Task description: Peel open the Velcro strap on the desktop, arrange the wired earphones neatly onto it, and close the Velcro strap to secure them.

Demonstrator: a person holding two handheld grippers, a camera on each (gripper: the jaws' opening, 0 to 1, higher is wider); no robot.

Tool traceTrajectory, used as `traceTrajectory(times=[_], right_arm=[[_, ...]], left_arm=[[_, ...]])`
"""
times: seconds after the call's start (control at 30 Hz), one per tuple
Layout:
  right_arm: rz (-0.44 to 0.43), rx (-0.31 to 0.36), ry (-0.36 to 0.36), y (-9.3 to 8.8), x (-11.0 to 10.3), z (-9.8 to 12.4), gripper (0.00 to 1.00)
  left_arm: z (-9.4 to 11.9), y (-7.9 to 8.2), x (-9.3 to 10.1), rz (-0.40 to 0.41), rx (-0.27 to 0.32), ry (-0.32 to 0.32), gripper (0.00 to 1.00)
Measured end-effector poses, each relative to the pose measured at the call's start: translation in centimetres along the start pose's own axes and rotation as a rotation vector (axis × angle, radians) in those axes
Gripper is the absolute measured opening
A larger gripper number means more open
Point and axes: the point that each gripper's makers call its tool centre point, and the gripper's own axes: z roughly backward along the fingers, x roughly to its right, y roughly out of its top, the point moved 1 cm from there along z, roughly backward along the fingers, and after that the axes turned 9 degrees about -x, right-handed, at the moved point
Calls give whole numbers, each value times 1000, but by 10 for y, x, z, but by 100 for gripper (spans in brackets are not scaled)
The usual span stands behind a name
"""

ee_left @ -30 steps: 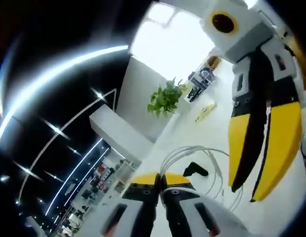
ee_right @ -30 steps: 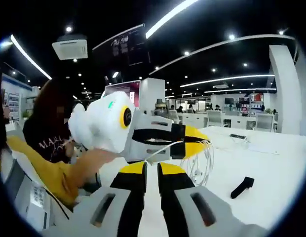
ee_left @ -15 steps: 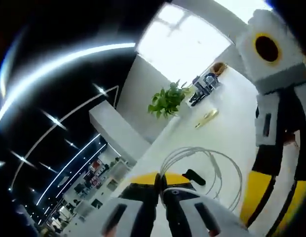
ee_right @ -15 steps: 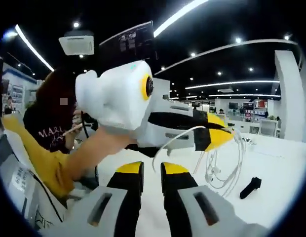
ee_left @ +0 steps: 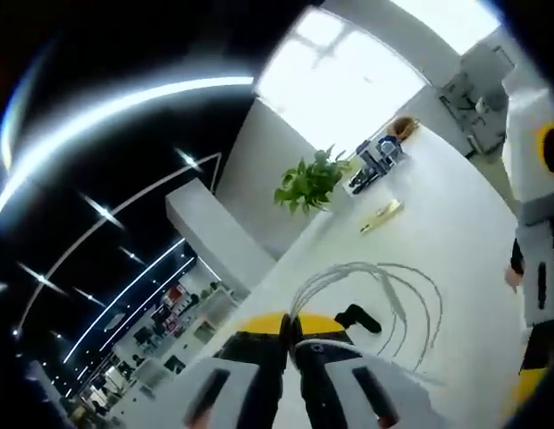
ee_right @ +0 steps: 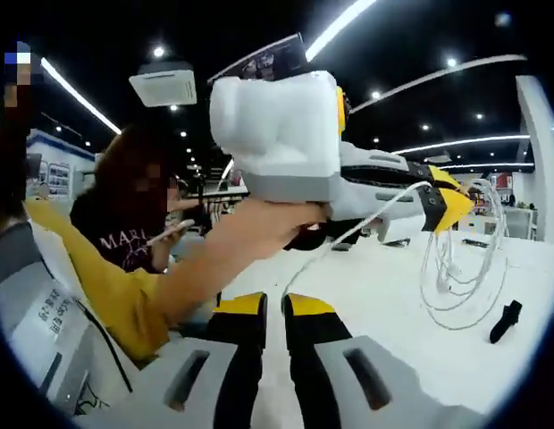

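At the bottom center of the left gripper view, the left gripper [ee_left: 290, 322] is clenched on the white earphones [ee_left: 384, 290], whose cable fans out from the yellow tips in loops toward the lower right of the frame. Just beyond those tips, partly under the loops, the black strap [ee_left: 359, 318] lies on the white desk [ee_left: 438, 223], its long axis running roughly from left to lower right. In the right gripper view the same gripper crosses the upper middle of the frame, held in a hand [ee_right: 259, 237], with the loops hanging from its tip at the right; the strap sits at the far right edge, well below them and apart. The right gripper [ee_right: 270, 306] rises from the bottom center with its 2 jaws nearly closed and nothing between them. The strap looks still closed, so I judge it unopened. It lies to the right of the right gripper, and that free gripper seems the one to reach it.
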Motion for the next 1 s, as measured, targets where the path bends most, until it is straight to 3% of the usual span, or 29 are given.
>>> traceTrajectory(times=[0.13, 0.3, 0.5, 0.8, 1.0], right_arm=[[18, 35, -94, 11, 16, 14, 7], [-80, 58, -218, 16, 65, 45, 7], [-24, 31, -425, 13, 114, 77, 7], [72, 8, -505, 21, 124, 84, 11], [116, -34, -539, 19, 130, 84, 14]], left_arm=[[3, -1, -1, -1, -3, 0, 6], [8, -4, 3, -12, -16, -25, 7], [4, -14, 16, 4, -58, -105, 7], [-7, -17, 38, 12, -105, -192, 7], [-6, -13, 49, -15, -96, -215, 7]])
